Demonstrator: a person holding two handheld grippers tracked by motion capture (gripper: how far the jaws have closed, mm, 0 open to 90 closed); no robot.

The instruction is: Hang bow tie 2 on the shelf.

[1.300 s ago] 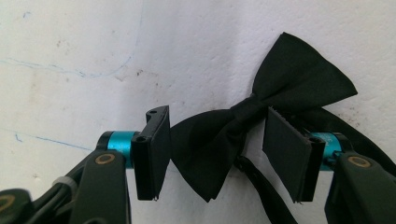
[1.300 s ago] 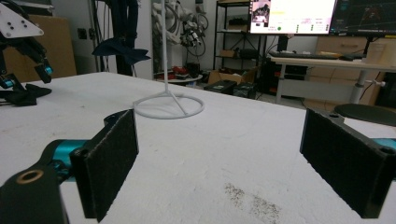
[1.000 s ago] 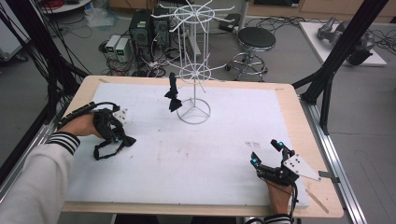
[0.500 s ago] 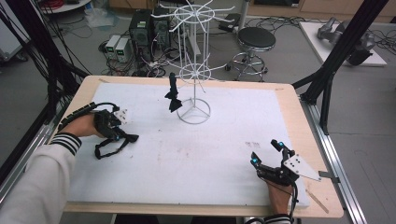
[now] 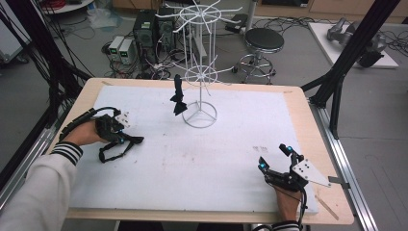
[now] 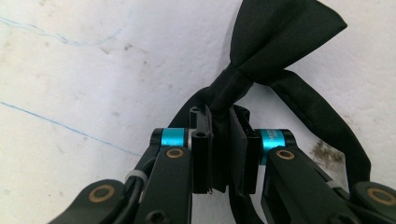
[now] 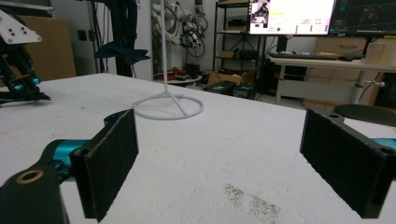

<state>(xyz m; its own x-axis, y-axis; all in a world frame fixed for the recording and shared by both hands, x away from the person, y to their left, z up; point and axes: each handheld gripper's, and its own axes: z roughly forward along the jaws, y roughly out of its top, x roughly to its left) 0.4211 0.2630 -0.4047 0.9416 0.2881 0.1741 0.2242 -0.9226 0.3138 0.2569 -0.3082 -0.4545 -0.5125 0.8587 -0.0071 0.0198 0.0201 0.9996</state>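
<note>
1. The black bow tie [image 6: 280, 42] lies on the bench [image 5: 202, 159] at its left side, the left gripper [image 6: 225, 149] with jaws clamped on its strap beside the knot.
2. Judged: grasped, not yet lifted; hanging it on the white wire rack [image 5: 199, 72], where another bow tie [image 5: 178, 96] already hangs, remains.
3. The right gripper [image 5: 276, 161] rests wide open, empty.
4. No containers.

Left gripper [image 5: 126, 140] is low at the left with jaws clamped; right gripper [image 5: 274, 156] rests near-right, jaws wide apart.
</note>
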